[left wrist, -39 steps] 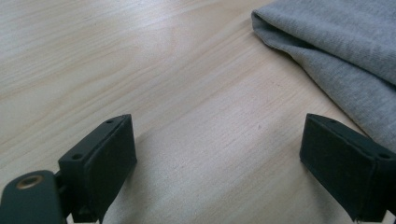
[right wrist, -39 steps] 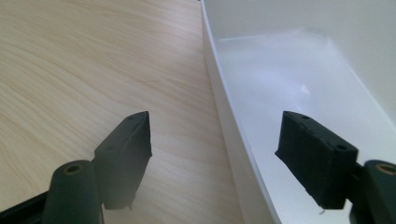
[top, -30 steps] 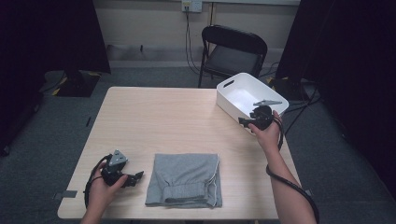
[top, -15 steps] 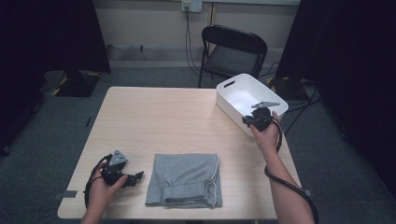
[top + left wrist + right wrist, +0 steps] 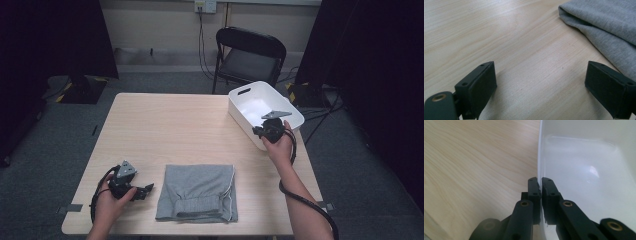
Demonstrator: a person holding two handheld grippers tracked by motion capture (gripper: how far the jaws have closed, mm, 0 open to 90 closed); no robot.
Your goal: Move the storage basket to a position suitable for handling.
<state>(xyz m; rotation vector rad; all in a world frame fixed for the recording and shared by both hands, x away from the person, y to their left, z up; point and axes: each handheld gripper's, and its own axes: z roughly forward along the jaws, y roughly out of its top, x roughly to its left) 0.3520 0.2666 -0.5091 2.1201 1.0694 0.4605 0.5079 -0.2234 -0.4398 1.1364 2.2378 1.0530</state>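
Note:
A white plastic bin (image 5: 241, 116) stands at the table's far right. My right gripper (image 5: 257, 131) sits at its near rim; its jaws have just been closing, and in the right gripper view the gripper (image 5: 541, 182) is shut on the bin's thin wall (image 5: 540, 157), one pad inside and one outside. A folded grey garment (image 5: 197, 192) lies at the front middle. To its left my left gripper (image 5: 146, 190) rests low on the table, open, its jaws wide apart (image 5: 540, 85) over bare wood, with the garment's edge (image 5: 609, 22) just beyond the right jaw.
The light wooden table (image 5: 170, 130) has open room across its middle and left. A black folding chair (image 5: 247, 55) stands behind the far edge. Cables trail from both grippers, and the right one hangs off the table's right side.
The right gripper has shifted slightly toward the bin's rim and closed on its wall. The left hand and the garment have kept still.

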